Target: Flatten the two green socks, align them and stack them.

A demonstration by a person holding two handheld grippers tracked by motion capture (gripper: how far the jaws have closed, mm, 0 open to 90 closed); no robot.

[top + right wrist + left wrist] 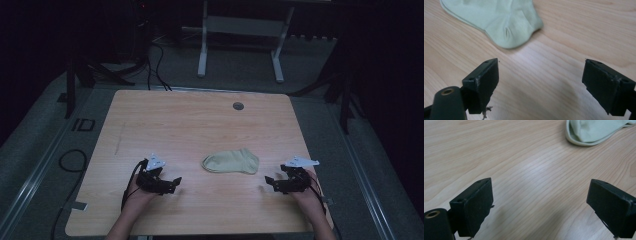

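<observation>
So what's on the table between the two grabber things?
A pale green sock lies flat between the left gripper and the right gripper, touching neither; the high view shows it.

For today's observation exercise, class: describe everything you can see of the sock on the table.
The sock is pale green, a short ankle type in soft knit fabric, with a ribbed band and a rounded heel showing in the right gripper view. It lies flat and limp on the wooden table, between the two open grippers, nearer the front edge. Only the tabletop touches it; neither gripper does.

Dim room; wooden table (200, 125) on grey carpet (30, 145), white desk frame (240, 30) and cables (157, 65) behind
</observation>
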